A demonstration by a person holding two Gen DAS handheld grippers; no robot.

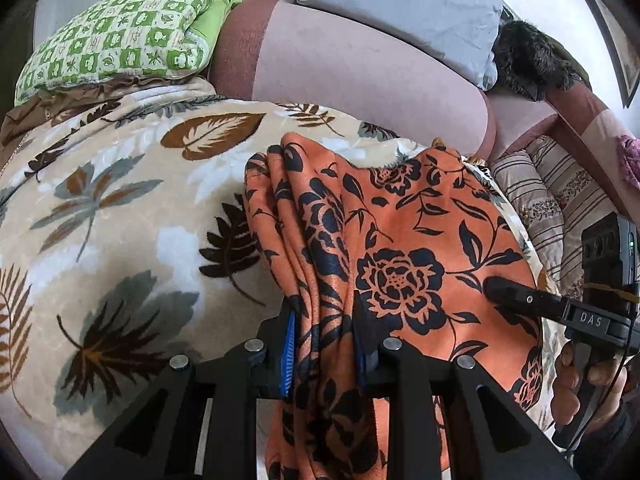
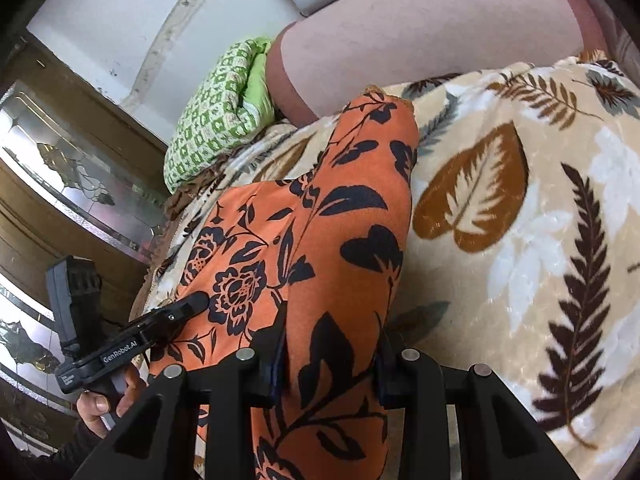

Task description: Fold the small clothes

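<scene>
Over the leaf-print blanket (image 1: 120, 200), both tongs, left (image 1: 324, 344) and right (image 2: 332, 364), pinch the orange floral garment (image 1: 400, 240) mid-fold; next, probably lay it flat.

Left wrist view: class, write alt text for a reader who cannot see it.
The left gripper is shut on a bunched edge of an orange cloth with black flowers, which drapes over a beige leaf-print blanket. At right, the right gripper touches the same cloth. A green checked pillow lies behind.
</scene>
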